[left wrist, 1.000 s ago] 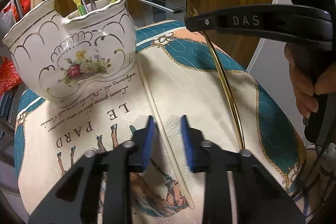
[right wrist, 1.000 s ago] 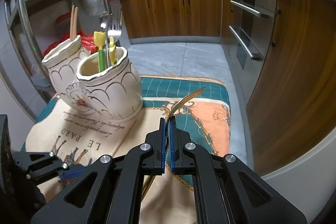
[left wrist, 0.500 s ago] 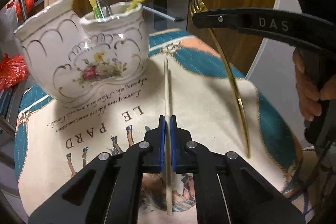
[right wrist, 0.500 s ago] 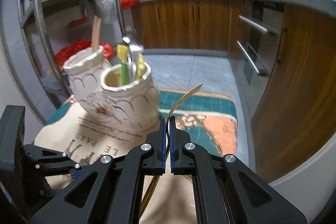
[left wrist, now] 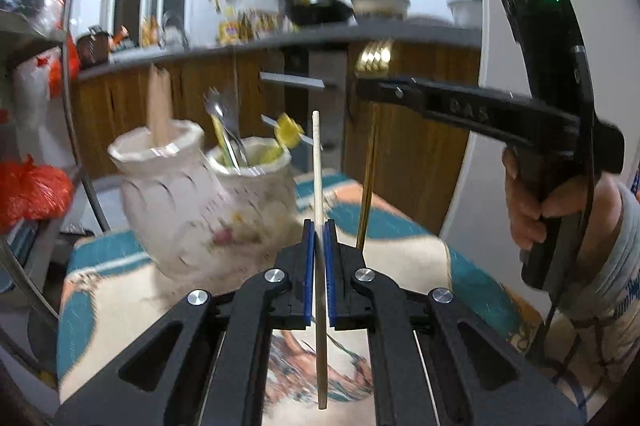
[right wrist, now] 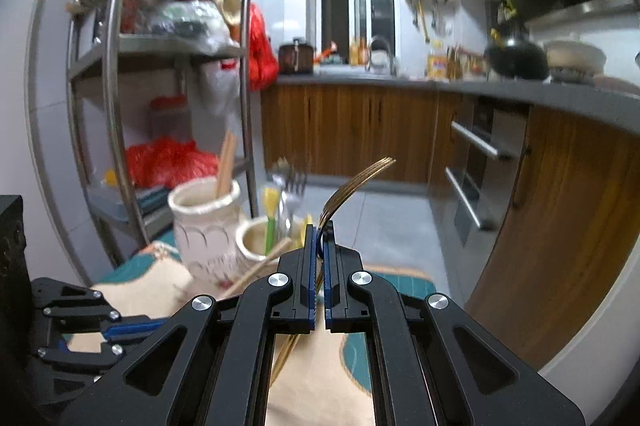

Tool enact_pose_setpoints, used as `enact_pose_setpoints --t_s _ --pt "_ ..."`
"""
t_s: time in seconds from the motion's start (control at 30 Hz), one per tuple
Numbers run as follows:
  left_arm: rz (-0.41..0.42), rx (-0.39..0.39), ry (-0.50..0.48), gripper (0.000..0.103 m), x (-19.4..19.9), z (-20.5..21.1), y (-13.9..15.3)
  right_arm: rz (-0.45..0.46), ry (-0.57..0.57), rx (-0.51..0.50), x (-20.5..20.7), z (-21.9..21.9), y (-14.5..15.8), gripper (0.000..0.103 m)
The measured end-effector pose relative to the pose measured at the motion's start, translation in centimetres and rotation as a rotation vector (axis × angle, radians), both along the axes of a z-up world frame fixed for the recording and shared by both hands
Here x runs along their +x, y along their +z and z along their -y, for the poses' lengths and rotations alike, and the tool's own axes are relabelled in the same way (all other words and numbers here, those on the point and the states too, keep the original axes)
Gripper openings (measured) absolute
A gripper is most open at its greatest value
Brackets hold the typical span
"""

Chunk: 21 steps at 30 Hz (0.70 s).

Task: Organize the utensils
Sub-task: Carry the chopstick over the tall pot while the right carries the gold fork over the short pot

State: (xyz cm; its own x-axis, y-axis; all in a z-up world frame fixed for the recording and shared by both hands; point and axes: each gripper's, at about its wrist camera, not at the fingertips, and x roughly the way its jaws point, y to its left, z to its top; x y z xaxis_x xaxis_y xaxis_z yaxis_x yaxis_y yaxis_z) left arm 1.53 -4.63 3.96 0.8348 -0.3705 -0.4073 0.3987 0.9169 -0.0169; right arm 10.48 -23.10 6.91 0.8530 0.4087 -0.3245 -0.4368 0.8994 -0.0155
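The left gripper (left wrist: 319,226), released 1 second ago, now pinches the chopstick (left wrist: 317,162) lifted off the cloth (left wrist: 400,254); the right gripper (right wrist: 319,232) still clamps the gold fork (right wrist: 352,182), higher, near the 2 jars (left wrist: 208,202).

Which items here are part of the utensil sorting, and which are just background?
Job: chopstick in left gripper; gold fork in right gripper; double holder.
Background: shelf rack, red bags, pan, cloth.
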Motion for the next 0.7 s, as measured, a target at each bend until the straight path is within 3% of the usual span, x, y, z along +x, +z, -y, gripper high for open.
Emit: enact_pose_setpoints --t_s 0.17,0.3,0.5,0.7 --pt "0.118 -0.082 0.033 0.005 -0.5 -3.1 2.5 0.049 0.0 0.044 -0.5 -0.4 1.4 0.004" --pt "0.169 -0.146 0.059 0.005 1.3 -5.4 4.5 0.079 -0.009 0.066 -0.2 -0.8 2.7 0.004" --pt "0.209 -0.238 0.081 0.005 5.4 -8.2 7.3 0.098 -0.009 0.099 1.4 -1.8 4.0 0.004" --pt "0.2 -0.333 0.057 0.005 10.4 -9.9 7.3 0.145 -0.022 0.166 3.0 -1.8 5.0 0.004"
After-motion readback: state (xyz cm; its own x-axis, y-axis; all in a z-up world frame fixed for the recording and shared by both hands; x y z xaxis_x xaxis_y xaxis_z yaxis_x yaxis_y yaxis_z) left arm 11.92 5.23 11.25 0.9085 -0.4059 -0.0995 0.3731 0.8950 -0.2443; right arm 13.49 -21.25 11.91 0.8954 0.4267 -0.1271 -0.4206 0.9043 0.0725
